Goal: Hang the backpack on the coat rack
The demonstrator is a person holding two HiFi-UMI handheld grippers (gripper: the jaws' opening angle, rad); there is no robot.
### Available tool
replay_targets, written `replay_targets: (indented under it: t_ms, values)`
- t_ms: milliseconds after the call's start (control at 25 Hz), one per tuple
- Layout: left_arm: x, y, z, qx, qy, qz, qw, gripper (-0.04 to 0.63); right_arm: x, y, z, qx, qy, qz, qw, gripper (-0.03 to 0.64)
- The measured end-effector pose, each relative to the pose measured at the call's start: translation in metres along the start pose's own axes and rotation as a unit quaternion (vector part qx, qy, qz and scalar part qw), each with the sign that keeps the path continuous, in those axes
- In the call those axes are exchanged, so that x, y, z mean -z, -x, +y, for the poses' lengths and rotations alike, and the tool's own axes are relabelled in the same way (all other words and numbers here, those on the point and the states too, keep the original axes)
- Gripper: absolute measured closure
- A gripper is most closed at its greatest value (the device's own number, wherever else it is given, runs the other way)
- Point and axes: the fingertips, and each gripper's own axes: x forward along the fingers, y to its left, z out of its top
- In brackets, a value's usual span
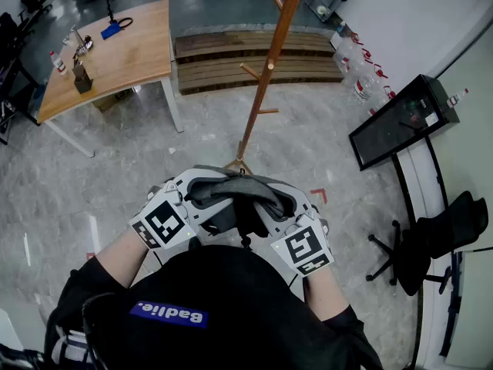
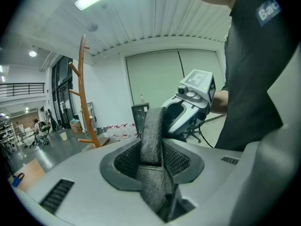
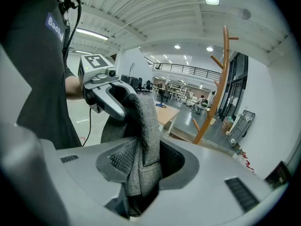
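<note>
The backpack strap (image 1: 237,193), grey woven fabric, is stretched between my two grippers in front of my chest, above the floor and clear of every peg. My left gripper (image 2: 153,166) is clenched on one end: the strap runs upright through its jaws, pads pressing on both sides. My right gripper (image 3: 141,166) is likewise clamped on the other end, with folded fabric bunched between its pads. The grippers stand near each other, jaws facing inward. The bag's body is mostly hidden beneath them. The wooden coat rack (image 1: 266,75) stands ahead, untouched, its pegs bare. Beyond it lies a slatted wooden platform (image 1: 254,56); a wooden table (image 1: 108,52) stands left.
</note>
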Motion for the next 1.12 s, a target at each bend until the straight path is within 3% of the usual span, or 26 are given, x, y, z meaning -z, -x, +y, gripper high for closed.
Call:
replay_targets:
  t_ms: [720, 920, 1120]
  values:
    - [-0.007, -0.015, 0.007, -0.011, 0.012, 0.016, 0.9997, 0.449, 0.002, 0.004, -0.018, -0.027, 0.001, -0.010, 1.000, 0.482]
    - [-0.011, -0.026, 0.025, -0.017, 0.020, 0.013, 0.9996, 0.449, -0.001, -0.002, -0.039, -0.042, 0.015, -0.018, 0.999, 0.482]
    - [-0.016, -0.038, 0.053, 0.000, 0.027, 0.007, 0.9996, 0.449, -0.010, -0.013, -0.065, -0.037, 0.011, -0.010, 0.999, 0.482]
